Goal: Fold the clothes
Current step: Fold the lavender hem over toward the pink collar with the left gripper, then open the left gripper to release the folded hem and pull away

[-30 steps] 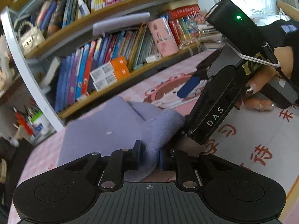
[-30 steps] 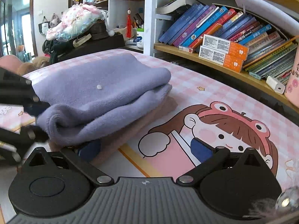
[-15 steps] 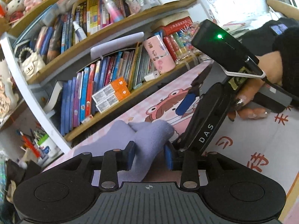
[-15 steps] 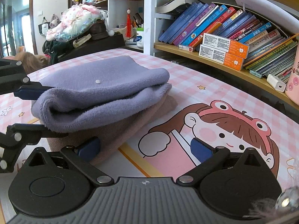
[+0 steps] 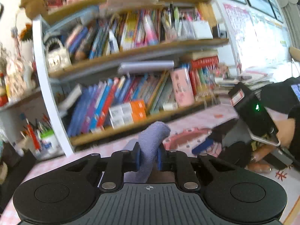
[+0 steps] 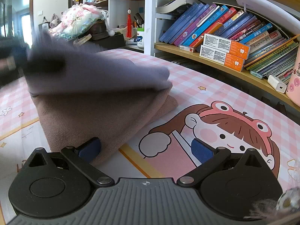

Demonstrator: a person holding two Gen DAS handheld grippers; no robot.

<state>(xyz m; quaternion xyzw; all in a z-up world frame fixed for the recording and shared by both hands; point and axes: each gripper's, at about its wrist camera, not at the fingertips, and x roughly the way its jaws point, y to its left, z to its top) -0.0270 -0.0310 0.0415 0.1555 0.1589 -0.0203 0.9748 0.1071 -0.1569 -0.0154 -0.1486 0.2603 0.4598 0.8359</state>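
A lavender fleece cloth (image 6: 93, 71), blurred by motion, lies folded on top of a brownish-pink cloth (image 6: 90, 116) on the table. My left gripper (image 5: 148, 157) has a thick fold of the lavender cloth (image 5: 153, 133) pinched between its blue pads; the jaws are closing and that edge is lifted off the stack. In the right wrist view the left gripper is only a dark blur at the far left. My right gripper (image 6: 146, 149) stands wide open and low on the table, its left pad touching the brownish-pink cloth's near edge, nothing between the fingers.
A pink checked table mat (image 6: 215, 97) with a cartoon girl covers the table. A bookshelf (image 6: 215, 28) full of books runs along the far edge, with orange-and-white boxes (image 6: 223, 52) and a pink cup (image 6: 294, 86). A person's hand (image 5: 285, 133) holds the right gripper.
The left gripper has risen and tilted up, taking the lavender fold with it off the lower cloth; its jaws widened briefly, then narrowed on the fold. The right gripper has stayed still.
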